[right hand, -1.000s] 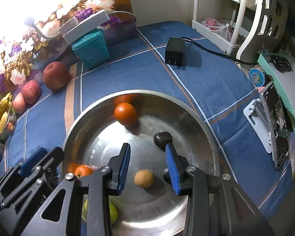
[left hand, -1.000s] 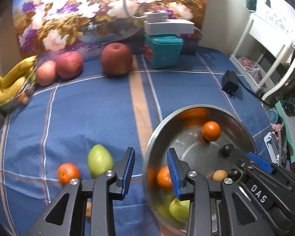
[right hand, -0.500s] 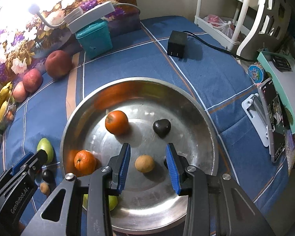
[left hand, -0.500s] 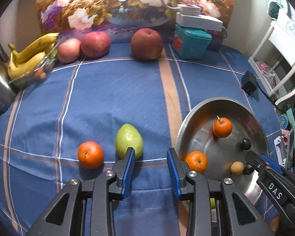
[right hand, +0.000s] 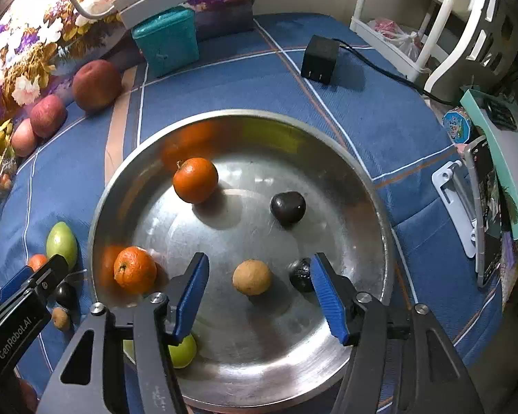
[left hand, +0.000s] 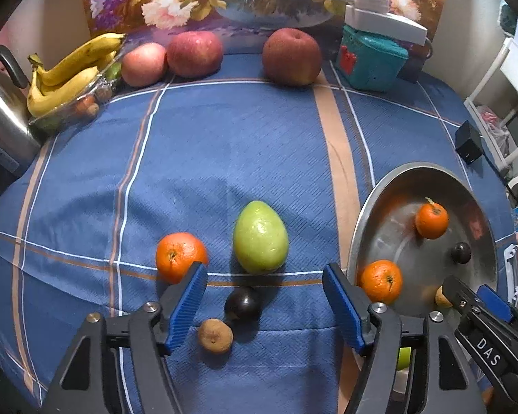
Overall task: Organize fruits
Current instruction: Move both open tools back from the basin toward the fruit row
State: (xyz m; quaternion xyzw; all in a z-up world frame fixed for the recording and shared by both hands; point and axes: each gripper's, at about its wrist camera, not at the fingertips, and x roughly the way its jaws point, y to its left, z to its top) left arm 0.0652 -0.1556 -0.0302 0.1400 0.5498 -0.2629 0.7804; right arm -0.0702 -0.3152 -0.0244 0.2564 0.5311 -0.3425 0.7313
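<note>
My left tongs (left hand: 264, 296) hang spread apart over the blue plaid cloth (left hand: 224, 158) on the worktop, gripping nothing. Between their blue pads sit a dark plum-like fruit (left hand: 242, 304) and, touching it on the near left, a small brown wrinkled fruit (left hand: 215, 335). Just beyond lies a green mango (left hand: 260, 237), with a mandarin (left hand: 180, 257) beside it at the left pad. My right tongs (right hand: 259, 296) are likewise apart and empty, held above the steel basin (right hand: 369, 179). Between those pads rests a tan round fruit (right hand: 252, 276), with a small dark shiny fruit (right hand: 302, 274) next to the right pad. Farther in the basin are a dark heart-shaped fruit (right hand: 288, 207), an orange with a stem (right hand: 195, 180), a second mandarin (right hand: 134, 269) against the left wall, and a green fruit (right hand: 183, 350) half hidden under my left pad. Along the back edge stand three apples (left hand: 291, 56), a bunch of bananas (left hand: 72, 69) in a clear dish, a kettle (left hand: 0, 110), and a teal box (left hand: 371, 60). A black power adapter (right hand: 319, 59) lies on the cloth beyond the basin.
</note>
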